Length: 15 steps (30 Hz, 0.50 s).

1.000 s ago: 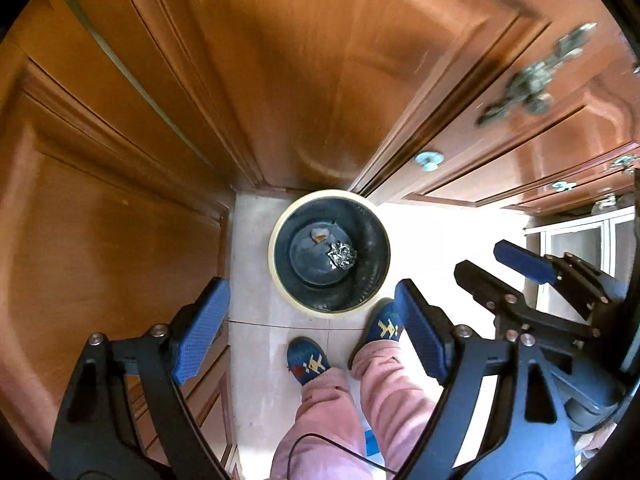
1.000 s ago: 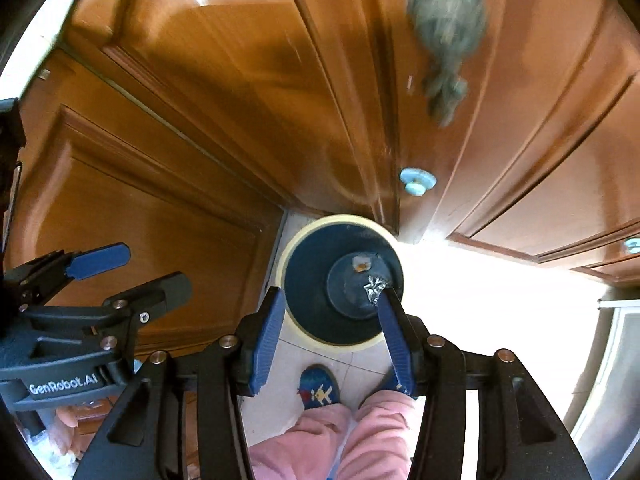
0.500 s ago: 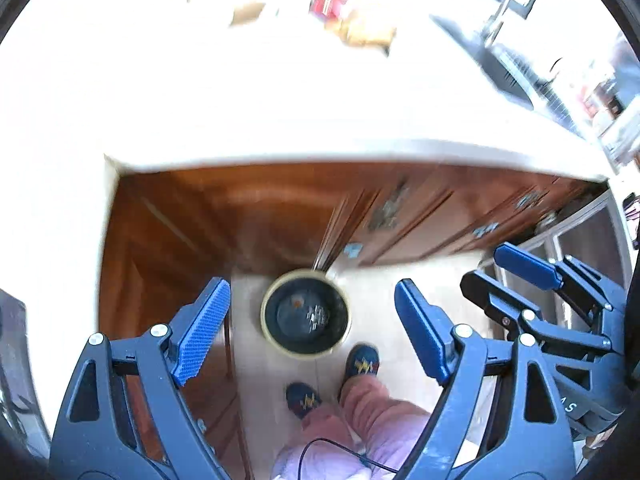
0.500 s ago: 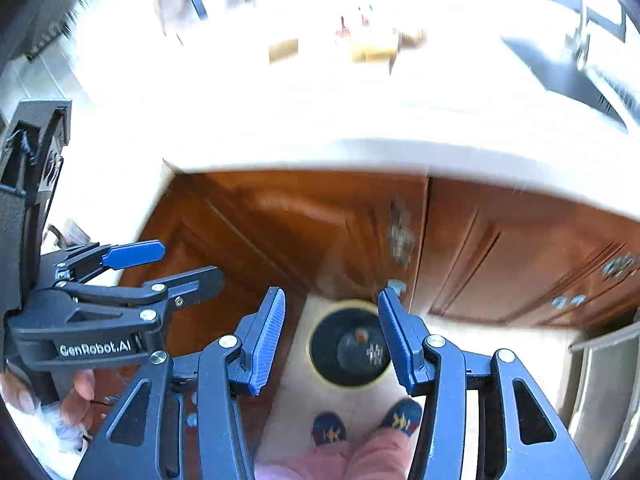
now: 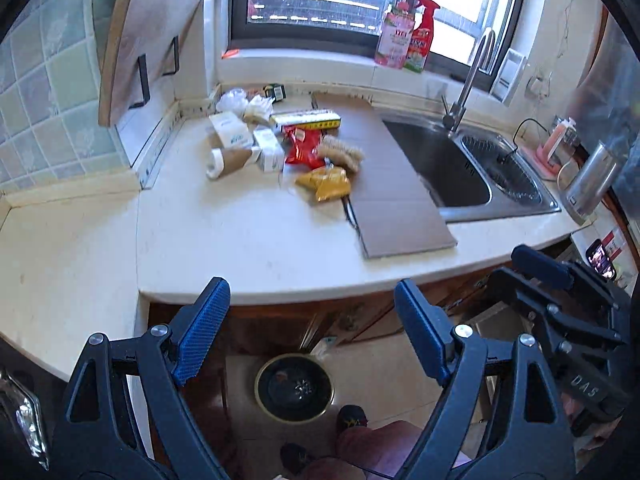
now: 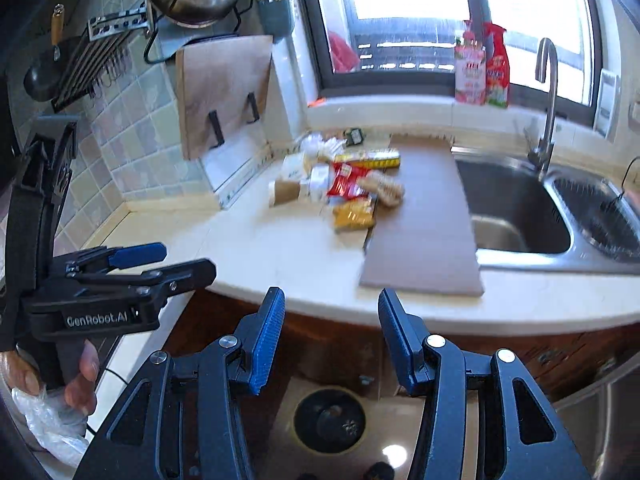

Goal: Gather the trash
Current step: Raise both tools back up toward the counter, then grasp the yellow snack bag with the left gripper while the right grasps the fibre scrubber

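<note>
Both grippers came way up since a second ago: back then they were low over the bin by the cabinet doors, now the whole counter (image 5: 248, 240) is in view. Left gripper (image 5: 312, 312) is wide open, nothing in it. Right gripper (image 6: 332, 320) is partly open, empty too. Trash pile (image 5: 288, 144) sits on the counter around 12 o'clock from the left fingers, just left of the sink (image 5: 460, 168). Bin (image 5: 295, 389) is down on the floor at 6 o'clock, a foil ball (image 5: 301, 389) inside it.
</note>
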Available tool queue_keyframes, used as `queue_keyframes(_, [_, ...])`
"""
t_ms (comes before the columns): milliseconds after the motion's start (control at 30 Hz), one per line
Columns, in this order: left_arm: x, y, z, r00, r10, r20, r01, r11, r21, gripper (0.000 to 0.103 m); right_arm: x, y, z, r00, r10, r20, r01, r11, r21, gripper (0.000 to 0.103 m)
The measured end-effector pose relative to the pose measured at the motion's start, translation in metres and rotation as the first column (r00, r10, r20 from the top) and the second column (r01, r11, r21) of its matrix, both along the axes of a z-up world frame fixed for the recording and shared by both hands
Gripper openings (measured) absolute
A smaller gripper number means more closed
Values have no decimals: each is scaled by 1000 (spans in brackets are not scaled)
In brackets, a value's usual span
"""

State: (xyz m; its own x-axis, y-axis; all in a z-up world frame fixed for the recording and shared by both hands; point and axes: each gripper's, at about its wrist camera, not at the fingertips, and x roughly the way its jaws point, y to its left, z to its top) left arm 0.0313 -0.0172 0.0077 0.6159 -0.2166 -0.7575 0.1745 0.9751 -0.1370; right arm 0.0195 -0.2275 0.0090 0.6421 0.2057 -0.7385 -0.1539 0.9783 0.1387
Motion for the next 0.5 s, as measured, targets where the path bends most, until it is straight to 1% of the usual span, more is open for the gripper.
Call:
queue_keyframes(100, [24,-8,6,1000,14,6,-14,1000,-11,82,29,-8,19,1000,18,17,-17,1000,-26,50])
queue_keyframes(133, [33,-12,5,1000,18,2,-18,1000,-19,82,38,-11,32,999,26,22,-25,999,-35,50])
queue_keyframes(233, [63,-22,0,999,43,-17,-43,998,-40,82,80,-24,48,998,62,16,-60,996,-60,50])
queue_keyframes(367, [106,-36,-19,993,101,-64,-103,994,-43,82,149,-46,39,991,132,-29,-134,989,-58,50])
queue_keyframes(433, [130,-42,-33,985,143,-96,-147,988,-44,82,182,-54,24,983,171,-62,-174,983,-54,50])
queue_keyframes(500, [155,-47,-47,978,161,-135,-169,984,-49,82,213,-64,5,974,206,-99,-211,976,-49,50])
